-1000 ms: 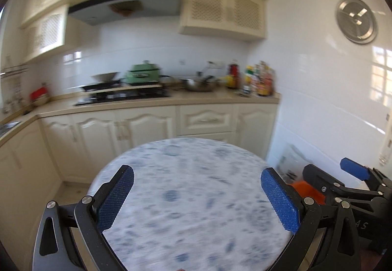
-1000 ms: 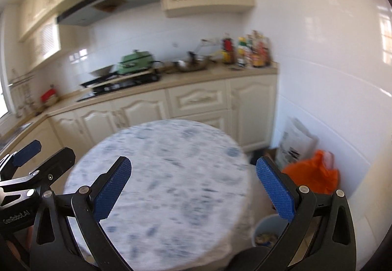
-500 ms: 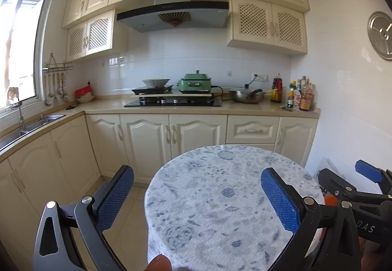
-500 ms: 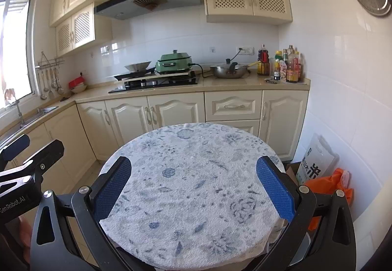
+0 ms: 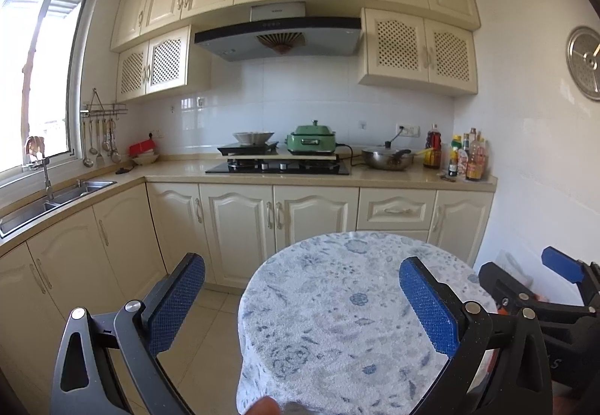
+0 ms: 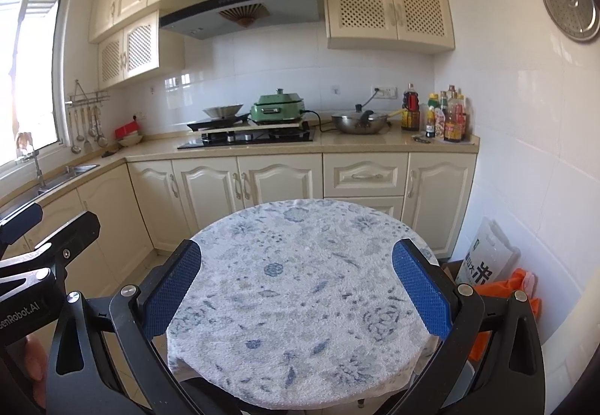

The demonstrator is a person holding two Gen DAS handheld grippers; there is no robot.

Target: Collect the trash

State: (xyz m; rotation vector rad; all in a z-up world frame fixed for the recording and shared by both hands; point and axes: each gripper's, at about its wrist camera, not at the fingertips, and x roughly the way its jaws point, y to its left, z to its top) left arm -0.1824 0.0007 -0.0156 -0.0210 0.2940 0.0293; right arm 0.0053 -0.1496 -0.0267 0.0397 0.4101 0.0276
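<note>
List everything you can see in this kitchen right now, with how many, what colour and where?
Round table: one, blue-and-white floral cloth, nearest the cameras.
Green cooker: one, on a board over the hob.
Hob: one, black, set in the counter.
Steel wok: one, on the counter right of the hob.
Bottles: several, mixed colours, counter's right end.
Range hood: one, dark, above the hob.
Sink: one, steel, below the window at left.
Hanging utensils: several, metal, on a wall rail.
Orange bag: one, on the floor right of the table.
White sack: one, against the right wall.
Left hand-held gripper: one, black with blue pads, open, empty.
Right hand-held gripper: the same, open, empty.
</note>
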